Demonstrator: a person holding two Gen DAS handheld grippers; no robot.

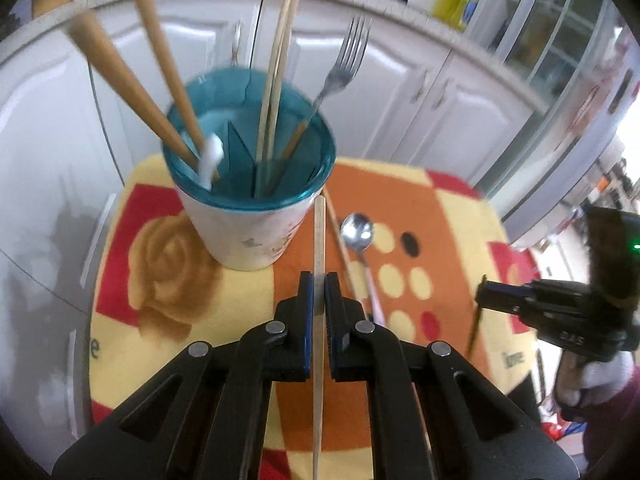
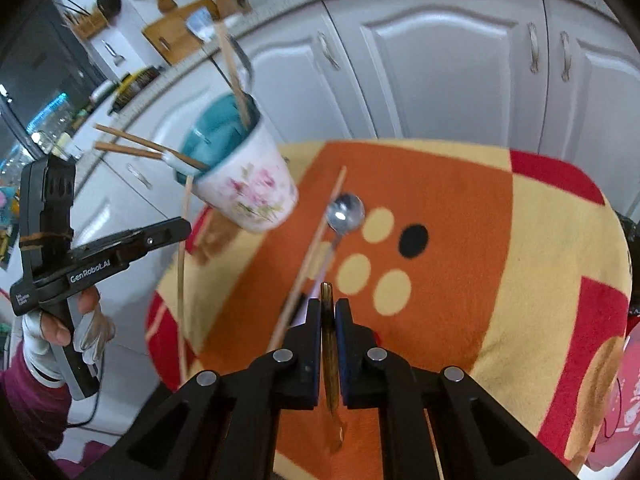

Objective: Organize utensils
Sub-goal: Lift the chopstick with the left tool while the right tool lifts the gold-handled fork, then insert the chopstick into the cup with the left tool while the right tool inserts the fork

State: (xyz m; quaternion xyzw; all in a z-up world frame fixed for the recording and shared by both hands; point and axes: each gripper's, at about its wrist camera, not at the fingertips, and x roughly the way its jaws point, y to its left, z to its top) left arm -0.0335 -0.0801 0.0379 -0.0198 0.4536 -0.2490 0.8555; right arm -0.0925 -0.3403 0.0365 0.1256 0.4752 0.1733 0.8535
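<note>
A white floral holder cup with a teal divided inside (image 1: pixel 248 168) stands on the patterned cloth; it also shows in the right wrist view (image 2: pixel 244 184). It holds wooden-handled utensils (image 1: pixel 132 76), pale chopsticks (image 1: pixel 276 80) and a fork (image 1: pixel 340 68). My left gripper (image 1: pixel 319 286) is shut on a pale chopstick (image 1: pixel 319 240), held just right of the cup. My right gripper (image 2: pixel 329 308) is shut on a thin brass-coloured utensil handle (image 2: pixel 329 344). A metal spoon (image 2: pixel 345 210) and another chopstick (image 2: pixel 316 240) lie on the cloth.
The orange, yellow and red cloth (image 2: pixel 500 240) covers a small table. White cabinet doors (image 2: pixel 440 60) stand close behind it. The right gripper shows at the right of the left wrist view (image 1: pixel 552 316).
</note>
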